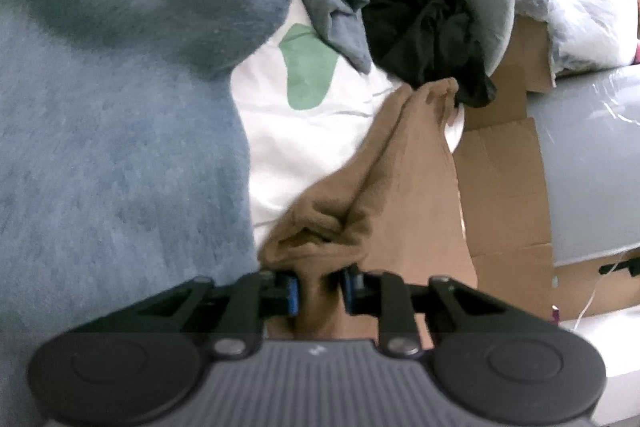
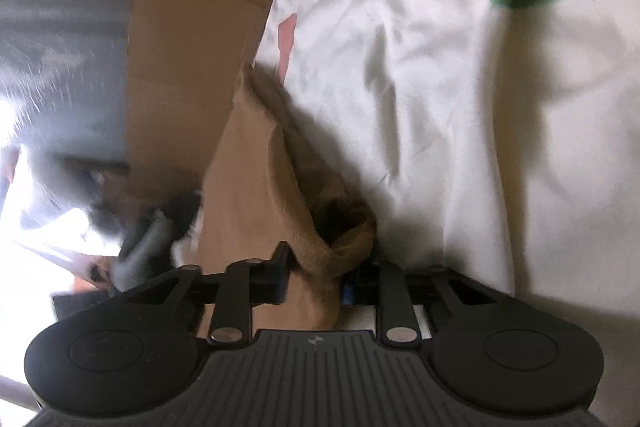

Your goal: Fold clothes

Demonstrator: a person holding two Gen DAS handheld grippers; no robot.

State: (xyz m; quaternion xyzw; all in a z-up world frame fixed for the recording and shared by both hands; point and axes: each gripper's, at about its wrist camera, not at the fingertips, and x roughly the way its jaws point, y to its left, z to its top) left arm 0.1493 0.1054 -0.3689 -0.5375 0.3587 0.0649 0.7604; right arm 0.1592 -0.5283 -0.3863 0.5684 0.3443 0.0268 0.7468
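1. Garment (image 1: 384,179) lies on sheet (image 1: 304,131), at its right edge, bunched end between left gripper (image 1: 320,291) fingers.
2. Blanket (image 1: 120,107) left of sheet.
3. Cardboard (image 1: 504,187) right of garment.
4. Clothes pile (image 1: 420,19) behind garment.

Bare white sheet (image 1: 320,131) lies open between blue blanket (image 1: 120,147) and cardboard (image 1: 500,187).

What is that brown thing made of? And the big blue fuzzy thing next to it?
The brown garment looks like thin, soft knit fabric with a matte finish: it bunches into small wrinkles and hangs limp. The big blue blanket looks like plush fleece, since its surface is fuzzy and shows brushed light and dark patches. The blur leaves the exact fibre unclear.
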